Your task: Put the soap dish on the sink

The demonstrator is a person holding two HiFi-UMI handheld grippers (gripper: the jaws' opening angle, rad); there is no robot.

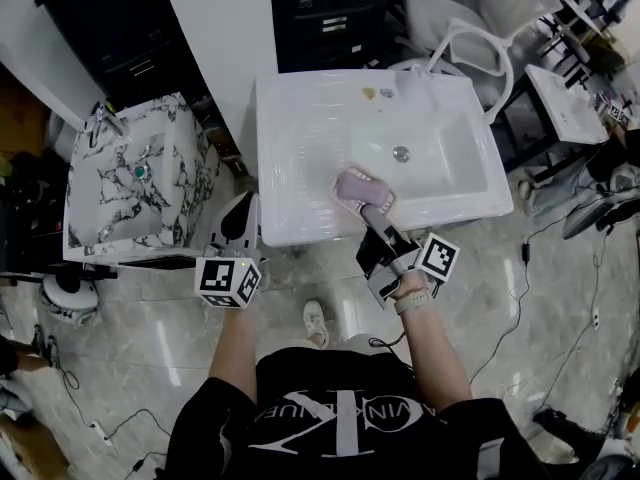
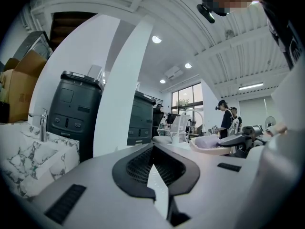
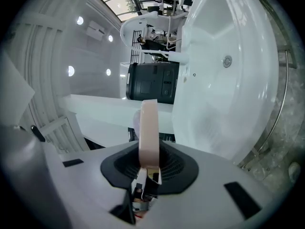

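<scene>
The soap dish is a pale pink oval with a lilac bar in it. My right gripper is shut on its near rim and holds it over the front rim of the white sink. In the right gripper view the dish stands edge-on between the jaws, with the sink basin and its drain beyond. My left gripper hangs at the sink's front left corner, shut and holding nothing. The left gripper view shows its jaws together and the dish off to the right.
A marble-patterned sink with a faucet stands to the left. Black cabinets line the back. White chairs and a small white table crowd the right. Cables trail over the tiled floor.
</scene>
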